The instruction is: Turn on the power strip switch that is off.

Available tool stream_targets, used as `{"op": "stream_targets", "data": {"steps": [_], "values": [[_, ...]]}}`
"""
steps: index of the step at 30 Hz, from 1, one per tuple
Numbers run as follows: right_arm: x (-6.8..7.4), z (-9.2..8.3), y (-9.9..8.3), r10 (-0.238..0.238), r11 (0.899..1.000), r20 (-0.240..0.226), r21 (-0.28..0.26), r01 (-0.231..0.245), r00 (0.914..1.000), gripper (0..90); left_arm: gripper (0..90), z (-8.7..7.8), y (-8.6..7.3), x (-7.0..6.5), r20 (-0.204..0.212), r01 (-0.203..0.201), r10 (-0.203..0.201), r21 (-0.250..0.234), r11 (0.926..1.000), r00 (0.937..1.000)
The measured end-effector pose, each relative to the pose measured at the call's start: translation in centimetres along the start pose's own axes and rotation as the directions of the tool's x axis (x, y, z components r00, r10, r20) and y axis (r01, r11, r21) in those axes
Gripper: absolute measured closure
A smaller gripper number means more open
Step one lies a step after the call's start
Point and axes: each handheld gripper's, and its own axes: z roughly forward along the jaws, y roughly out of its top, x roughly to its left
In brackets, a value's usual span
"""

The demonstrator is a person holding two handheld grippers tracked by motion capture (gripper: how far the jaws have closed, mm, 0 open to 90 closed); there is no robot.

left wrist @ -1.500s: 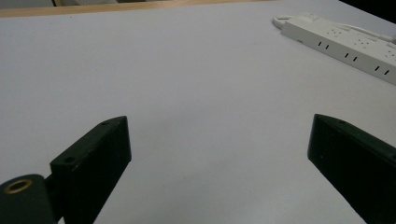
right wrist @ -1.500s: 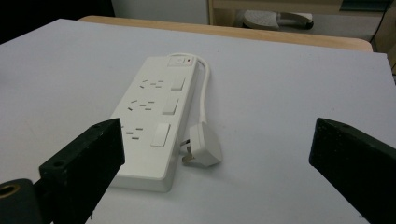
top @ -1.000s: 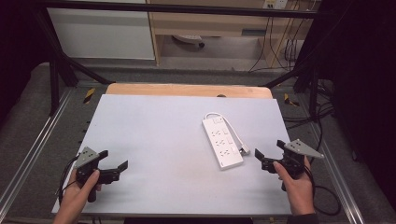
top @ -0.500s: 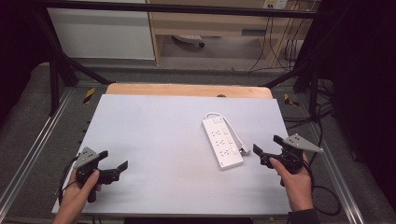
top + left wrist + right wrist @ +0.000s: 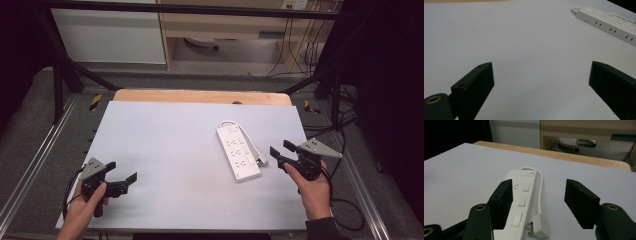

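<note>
A white power strip (image 5: 238, 152) lies on the pale table (image 5: 165, 145), right of centre, with its white cable looped alongside and its plug (image 5: 539, 228) lying beside its near end. My right gripper (image 5: 280, 151) is open just to the right of the strip's near end, jaws pointing at it, nothing between them. In the right gripper view the strip (image 5: 520, 195) runs away between the jaws. My left gripper (image 5: 131, 181) is open at the table's near left corner, far from the strip (image 5: 609, 23), which lies at the upper right in the left gripper view.
A wooden board edge (image 5: 200, 96) runs along the table's far side. Metal frame rails (image 5: 45, 145) flank the table. Beyond it stand shelving (image 5: 240, 25) and cables (image 5: 295, 55) on the floor.
My right gripper has moved slightly left, closer to the power strip's near end. The left gripper has stayed where it was.
</note>
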Motion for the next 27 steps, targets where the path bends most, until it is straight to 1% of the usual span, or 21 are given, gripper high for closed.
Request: {"op": "stream_targets", "data": {"steps": [1, 2, 3, 5, 6, 7, 14, 18, 24, 27], "values": [[0.0, 0.1, 0.0, -0.001, 1.0, -0.001, 0.0, 0.001, 1.0, 43.9, 6.1, 0.0, 0.0, 0.0, 0.0, 0.0, 0.0, 0.0, 1.0, 1.0], [0.0, 0.1, 0.0, -0.001, 1.0, -0.001, 0.0, 0.001, 1.0, 43.9, 6.2, 0.0, 0.0, 0.0, 0.0, 0.0, 0.0, 0.0, 1.0, 1.0], [0.1, 0.3, 0.1, -0.001, 1.0, -0.004, -0.001, 0.001, 1.0, 47.6, 6.2, 0.0, 0.0, 0.0, 0.0, 0.0, 0.0, -0.001, 1.0, 1.0], [0.2, 0.4, 0.1, -0.006, 1.0, -0.008, 0.0, 0.006, 0.9999, 51.5, 6.1, 0.0, 0.0, 0.0, 0.0, 0.0, 0.0, 0.0, 1.0, 1.0], [0.2, 0.4, 0.1, -0.006, 1.0, -0.008, 0.0, 0.006, 0.9999, 51.5, 6.1, 0.0, 0.0, 0.0, 0.0, 0.0, 0.0, 0.0, 1.0, 1.0], [0.2, 0.6, 0.2, -0.015, 1.0, -0.008, 0.002, 0.015, 0.9999, 56.5, 6.1, 0.0, 0.0, 0.0, 0.0, 0.0, 0.0, 0.0, 1.0, 1.0], [0.3, 1.2, 0.4, -0.024, 1.0, -0.013, -0.012, 0.023, 0.9996, 70.6, 6.1, 0.0, 0.0, 0.0, 0.0, 0.001, -0.001, -0.001, 1.0, 1.0], [0.3, 1.6, 0.6, -0.021, 1.0, -0.019, -0.022, 0.021, 0.9996, 77.6, 6.1, 0.0, 0.0, 0.0, 0.0, -0.001, 0.001, 0.0, 1.0, 1.0], [0.5, 2.5, 0.9, -0.032, 0.999, -0.029, -0.032, 0.031, 0.9991, 84.6, 6.1, 0.0, 0.0, 0.0, -0.002, -0.005, 0.005, 0.0, 1.0, 1.0], [0.6, 2.8, 0.9, -0.034, 0.999, -0.037, -0.031, 0.033, 0.9987, 86.3, 6.1, 0.0, 0.0, 0.0, -0.002, -0.005, 0.005, -0.001, 1.0, 1.0]]}}
